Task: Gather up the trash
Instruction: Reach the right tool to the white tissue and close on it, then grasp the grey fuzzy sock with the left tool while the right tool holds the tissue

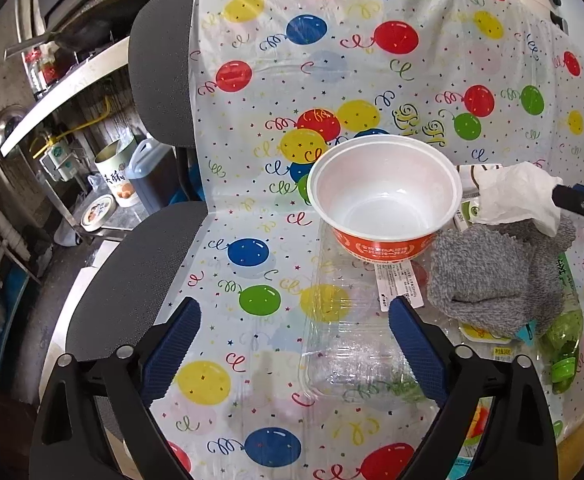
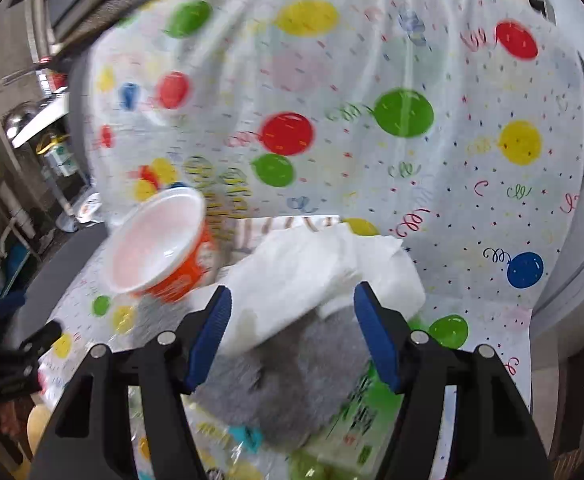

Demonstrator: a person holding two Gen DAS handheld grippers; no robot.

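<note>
Right wrist view: the right claw [image 2: 292, 332], jaws apart, gripping nothing, straddles the white tissue [image 2: 315, 276] at centre frame atop a grey cloth [image 2: 292, 376]; the left claw [image 1: 292, 344] gapes farther off.

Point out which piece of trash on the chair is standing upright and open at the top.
The orange paper bowl, white inside, with its mouth facing up. The green bottle lies on its side, capped; the white tissue is just crumpled.

Left gripper [image 1: 293, 338] jaws wide apart over clear plastic tray [image 1: 351, 356], orange-banded bowl [image 1: 385, 196] beyond, grey cloth [image 1: 487, 276], crumpled tissue [image 1: 519, 196]
</note>
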